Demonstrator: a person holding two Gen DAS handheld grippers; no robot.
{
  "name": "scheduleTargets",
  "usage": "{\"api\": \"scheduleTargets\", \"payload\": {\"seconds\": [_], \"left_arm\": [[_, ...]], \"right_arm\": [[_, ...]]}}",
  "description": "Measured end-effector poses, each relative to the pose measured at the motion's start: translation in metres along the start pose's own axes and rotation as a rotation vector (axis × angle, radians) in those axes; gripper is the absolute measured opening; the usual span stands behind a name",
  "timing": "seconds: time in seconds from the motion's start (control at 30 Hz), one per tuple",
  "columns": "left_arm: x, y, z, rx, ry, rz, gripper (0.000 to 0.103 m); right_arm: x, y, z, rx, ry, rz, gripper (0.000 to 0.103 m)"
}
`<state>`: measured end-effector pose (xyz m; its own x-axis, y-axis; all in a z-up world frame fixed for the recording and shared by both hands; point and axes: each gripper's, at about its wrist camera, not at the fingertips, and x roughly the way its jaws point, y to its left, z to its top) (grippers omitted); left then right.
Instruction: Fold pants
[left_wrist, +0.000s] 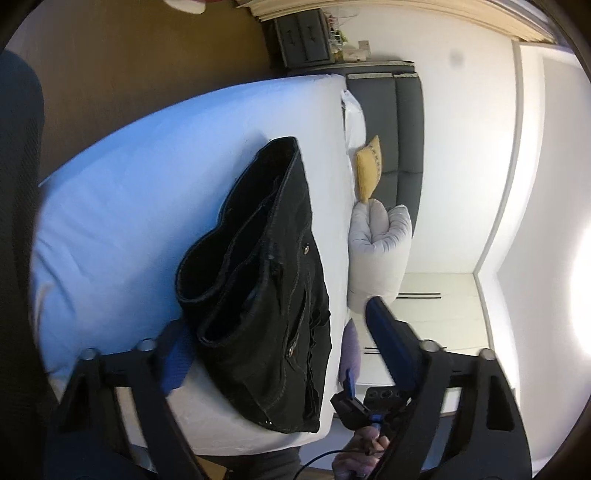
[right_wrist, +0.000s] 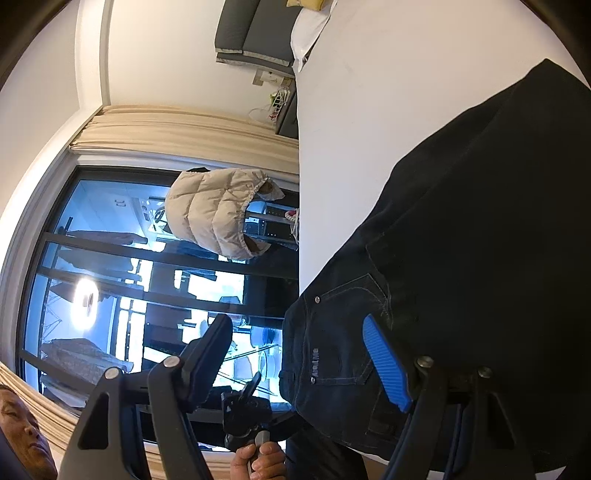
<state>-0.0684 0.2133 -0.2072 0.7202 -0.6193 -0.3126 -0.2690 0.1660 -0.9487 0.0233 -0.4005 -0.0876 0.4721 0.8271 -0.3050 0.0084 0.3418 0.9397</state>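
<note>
Black pants (left_wrist: 266, 280) lie folded on a white bed (left_wrist: 122, 206), both your hand-held grippers near them.
L hand-held gripper (left_wrist: 280, 343): jaws wide, straddling the pants' near end at 6 o'clock, holding nothing. R hand-held gripper (right_wrist: 299, 354): jaws wide, blue pad (right_wrist: 386, 363) over the waistband at 5 o'clock; touching or not, can't tell.

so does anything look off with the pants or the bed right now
The black jeans lie bunched near the edge of the white mattress, not flat: both leg openings gape open and the waist end hangs slightly over the mattress edge. Both tools, left and right, are open and grip nothing.
</note>
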Motion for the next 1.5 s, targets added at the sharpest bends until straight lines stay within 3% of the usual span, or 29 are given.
{"api": "scheduleTargets", "payload": {"seconds": [0.03, 0.13, 0.23, 0.53, 0.63, 0.67, 0.97, 1.07, 1.17, 1.2, 1.23, 1.33, 1.4, 1.5], "left_arm": [[0.003, 0.001, 0.001, -0.012, 0.003, 0.004, 0.055], [0.012, -0.001, 0.002, -0.043, 0.036, 0.013, 0.029], [0.022, -0.011, 0.0, -0.005, 0.046, 0.019, 0.022], [0.034, -0.065, -0.004, 0.197, 0.043, 0.073, 0.019], [0.041, -0.084, -0.008, 0.262, 0.046, 0.092, 0.019], [0.043, -0.092, -0.01, 0.288, 0.048, 0.095, 0.019], [0.076, -0.163, -0.046, 0.522, 0.092, 0.118, 0.019], [0.096, -0.192, -0.065, 0.609, 0.121, 0.13, 0.019], [0.124, -0.219, -0.092, 0.723, 0.163, 0.149, 0.019], [0.135, -0.227, -0.103, 0.755, 0.182, 0.154, 0.019], [0.146, -0.233, -0.115, 0.791, 0.207, 0.162, 0.019], [0.191, -0.249, -0.156, 0.9, 0.292, 0.194, 0.019], [0.22, -0.255, -0.188, 0.996, 0.347, 0.215, 0.019], [0.259, -0.257, -0.226, 1.079, 0.432, 0.236, 0.019]], "right_arm": [[0.001, 0.0, 0.001, 0.0, 0.002, 0.0, 0.077], [0.004, 0.001, 0.004, -0.007, 0.014, -0.018, 0.077], [0.014, 0.006, 0.012, -0.031, 0.047, -0.076, 0.077], [0.083, 0.004, 0.038, -0.072, 0.271, -0.196, 0.077], [0.113, -0.02, 0.041, -0.043, 0.382, -0.323, 0.071], [0.118, -0.025, 0.039, -0.056, 0.401, -0.328, 0.071], [0.111, -0.029, 0.033, -0.111, 0.376, -0.268, 0.071], [0.09, -0.03, 0.044, -0.041, 0.341, -0.22, 0.072], [0.052, -0.025, 0.059, -0.051, 0.261, -0.161, 0.071], [0.041, -0.025, 0.064, -0.051, 0.248, -0.152, 0.067], [0.027, -0.023, 0.07, -0.063, 0.231, -0.153, 0.053], [-0.007, -0.025, 0.083, -0.081, 0.206, -0.152, 0.038], [-0.021, -0.024, 0.086, -0.105, 0.197, -0.149, 0.019], [-0.039, -0.027, 0.086, -0.114, 0.188, -0.121, 0.015]]}}
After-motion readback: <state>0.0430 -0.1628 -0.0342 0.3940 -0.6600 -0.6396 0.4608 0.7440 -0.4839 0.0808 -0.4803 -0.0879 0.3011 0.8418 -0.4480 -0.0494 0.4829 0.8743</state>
